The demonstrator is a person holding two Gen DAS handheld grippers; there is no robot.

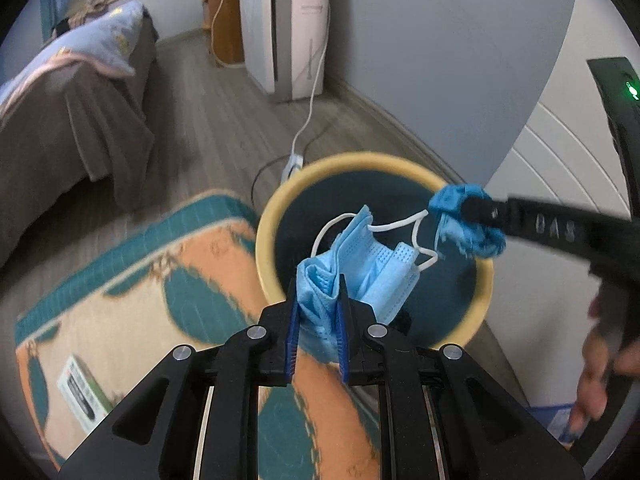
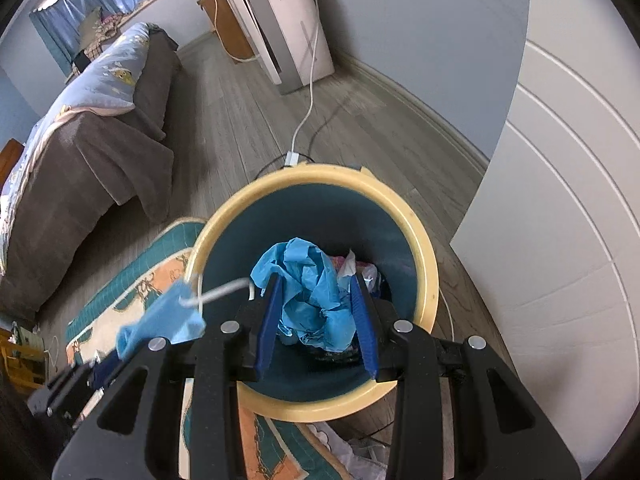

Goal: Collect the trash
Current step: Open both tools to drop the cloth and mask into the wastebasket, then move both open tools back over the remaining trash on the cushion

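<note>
Both grippers point steeply down at the bin. Left gripper [image 1: 318,312] clamped on a blue mask [image 1: 360,272], held over the bin's near rim, ear loops dangling above the opening. Right gripper [image 2: 316,308] pinching a crumpled blue glove [image 2: 308,292] over the bin's middle, pads pressed into it. A hand [image 1: 600,364] shows at the right edge of the left view.

Bin [image 2: 428,272]: yellow rim, teal inside, some trash at the bottom. Bin stands on wood floor [image 2: 224,128], its near-left side at the edge of an orange-teal rug [image 1: 120,300]. Bed [image 2: 80,136] left of bin, white appliance [image 2: 288,20] behind it, white cable [image 2: 310,92] running toward the bin.
</note>
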